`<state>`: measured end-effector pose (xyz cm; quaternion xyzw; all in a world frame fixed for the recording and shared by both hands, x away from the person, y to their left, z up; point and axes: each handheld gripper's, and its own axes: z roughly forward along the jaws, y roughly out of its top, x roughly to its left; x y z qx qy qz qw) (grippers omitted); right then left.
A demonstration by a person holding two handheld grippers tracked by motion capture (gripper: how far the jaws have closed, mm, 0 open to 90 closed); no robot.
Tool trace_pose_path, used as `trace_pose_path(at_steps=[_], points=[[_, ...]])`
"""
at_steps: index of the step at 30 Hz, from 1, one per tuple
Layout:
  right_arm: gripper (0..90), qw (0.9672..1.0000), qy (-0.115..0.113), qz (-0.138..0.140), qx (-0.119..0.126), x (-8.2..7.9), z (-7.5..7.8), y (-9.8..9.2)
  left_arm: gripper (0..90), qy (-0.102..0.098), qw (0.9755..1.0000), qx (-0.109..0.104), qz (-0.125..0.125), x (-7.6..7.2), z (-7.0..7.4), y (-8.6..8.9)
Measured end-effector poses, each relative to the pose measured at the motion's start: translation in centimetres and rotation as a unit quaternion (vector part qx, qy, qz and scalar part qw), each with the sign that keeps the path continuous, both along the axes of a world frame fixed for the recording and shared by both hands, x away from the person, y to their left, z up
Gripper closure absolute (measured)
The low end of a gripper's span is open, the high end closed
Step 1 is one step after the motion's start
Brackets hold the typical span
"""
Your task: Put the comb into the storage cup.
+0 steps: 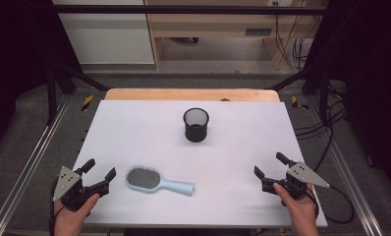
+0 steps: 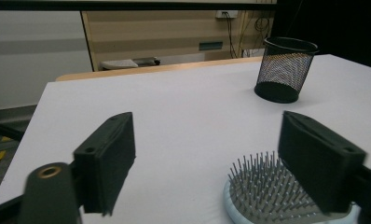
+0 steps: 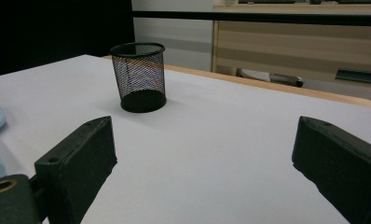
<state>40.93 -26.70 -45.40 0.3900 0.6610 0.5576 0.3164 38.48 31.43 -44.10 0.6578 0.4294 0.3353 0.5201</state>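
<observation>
Two grippers, jaws spread and holding nothing, sit at the near corners of the white table (image 1: 134, 128)
Pale blue hairbrush (image 1: 156, 180) lies flat, bristles up, handle pointing right, just beside the left gripper (image 1: 100, 173); right gripper (image 1: 269, 166) well apart, black mesh cup (image 1: 196, 125) upright farther back

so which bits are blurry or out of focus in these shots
High view: evenly lit, sharp, soft shadow under the hairbrush. Left gripper view: the near tool is blurred, the mesh pen cup crisp. Right gripper view: its tool is soft too.
</observation>
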Motion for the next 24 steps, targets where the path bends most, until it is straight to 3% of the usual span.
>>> trace_pose_path(at_steps=[6, 13, 24], points=[[6.7, 1.0, 0.001, -0.003, -0.001, 0.0, 0.0, -0.1, 43.1, 0.022, 0.9996, 0.017, 0.007, 0.3, -0.3, -0.3], [6.9, 1.0, 0.001, -0.004, -0.002, 0.0, 0.0, 0.0, 63.6, 0.053, 0.9982, 0.02, 0.017, 0.7, -0.6, 0.0], [6.6, 0.9999, -0.003, -0.001, -0.013, -0.1, 0.1, 0.2, 86.7, 0.101, 0.9947, 0.018, -0.006, 1.5, -1.1, -0.2]])
